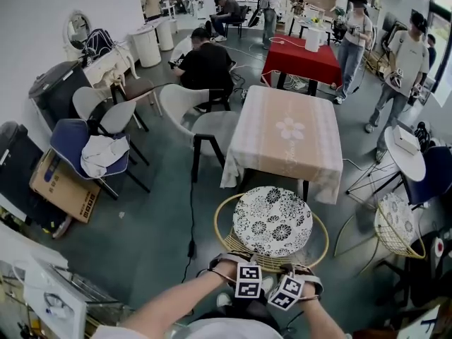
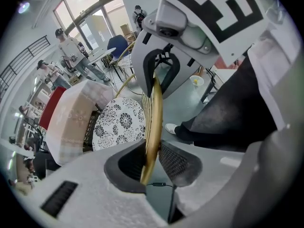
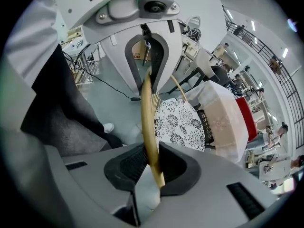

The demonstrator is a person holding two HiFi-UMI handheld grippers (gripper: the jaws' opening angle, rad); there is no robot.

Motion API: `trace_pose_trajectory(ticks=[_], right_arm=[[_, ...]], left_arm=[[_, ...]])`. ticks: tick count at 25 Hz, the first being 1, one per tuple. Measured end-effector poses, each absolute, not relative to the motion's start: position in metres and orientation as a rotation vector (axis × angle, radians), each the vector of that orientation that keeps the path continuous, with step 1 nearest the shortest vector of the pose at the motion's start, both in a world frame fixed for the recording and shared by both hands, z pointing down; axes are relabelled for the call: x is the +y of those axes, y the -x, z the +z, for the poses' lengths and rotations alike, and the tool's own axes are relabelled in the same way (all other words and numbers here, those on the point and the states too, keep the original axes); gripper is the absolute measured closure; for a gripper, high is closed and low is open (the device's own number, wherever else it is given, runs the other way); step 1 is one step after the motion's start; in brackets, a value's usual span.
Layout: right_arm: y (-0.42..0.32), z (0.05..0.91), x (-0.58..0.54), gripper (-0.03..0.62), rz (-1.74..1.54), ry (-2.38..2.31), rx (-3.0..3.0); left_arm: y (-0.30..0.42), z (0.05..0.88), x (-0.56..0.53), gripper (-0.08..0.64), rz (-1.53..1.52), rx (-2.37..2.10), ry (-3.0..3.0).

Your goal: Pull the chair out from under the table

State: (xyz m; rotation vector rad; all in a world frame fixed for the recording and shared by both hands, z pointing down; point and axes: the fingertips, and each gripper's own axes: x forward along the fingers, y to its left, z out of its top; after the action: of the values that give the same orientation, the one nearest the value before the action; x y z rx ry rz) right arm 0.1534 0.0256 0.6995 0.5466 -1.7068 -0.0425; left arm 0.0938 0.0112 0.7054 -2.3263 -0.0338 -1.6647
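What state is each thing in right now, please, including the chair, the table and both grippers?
Chair, upright, seat mostly out from under the table.
Left gripper, shut on the chair's back rim.
Right gripper, shut on the chair's back rim.
Table, standing, draped with a pale cloth.

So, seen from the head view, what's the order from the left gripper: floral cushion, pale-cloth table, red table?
1. Floral cushion, just ahead of the left gripper, on the chair it grips.
2. Pale-cloth table, beyond the cushion.
3. Red table, farthest, at the back.
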Motion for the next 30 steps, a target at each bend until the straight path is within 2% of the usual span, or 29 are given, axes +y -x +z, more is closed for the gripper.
trace_pose_trajectory(ticks=[17, 21, 23, 26, 30], right_arm=[[-0.146, 0.698, 0.046, 0.533, -0.03, -0.568, -1.703], [-0.144, 0.698, 0.046, 0.511, -0.006, -0.588, -1.702], [-0.141, 0.701, 0.051, 0.468, 0.046, -0.592, -1.712], [-0.139, 0.698, 0.054, 0.439, 0.097, -0.619, -1.728], [-0.135, 0.678, 0.051, 0.436, 0.105, -0.68, -1.771]], left_arm=[[-0.086, 0.706, 0.033, 0.472, -1.687, -0.097, 2.301], [-0.085, 0.706, 0.031, 0.471, -1.646, -0.081, 2.33], [-0.084, 0.706, 0.034, 0.466, -1.621, -0.063, 2.38], [-0.084, 0.703, 0.037, 0.417, -1.607, -0.042, 2.44], [-0.082, 0.692, 0.034, 0.407, -1.56, 0.017, 2.512]])
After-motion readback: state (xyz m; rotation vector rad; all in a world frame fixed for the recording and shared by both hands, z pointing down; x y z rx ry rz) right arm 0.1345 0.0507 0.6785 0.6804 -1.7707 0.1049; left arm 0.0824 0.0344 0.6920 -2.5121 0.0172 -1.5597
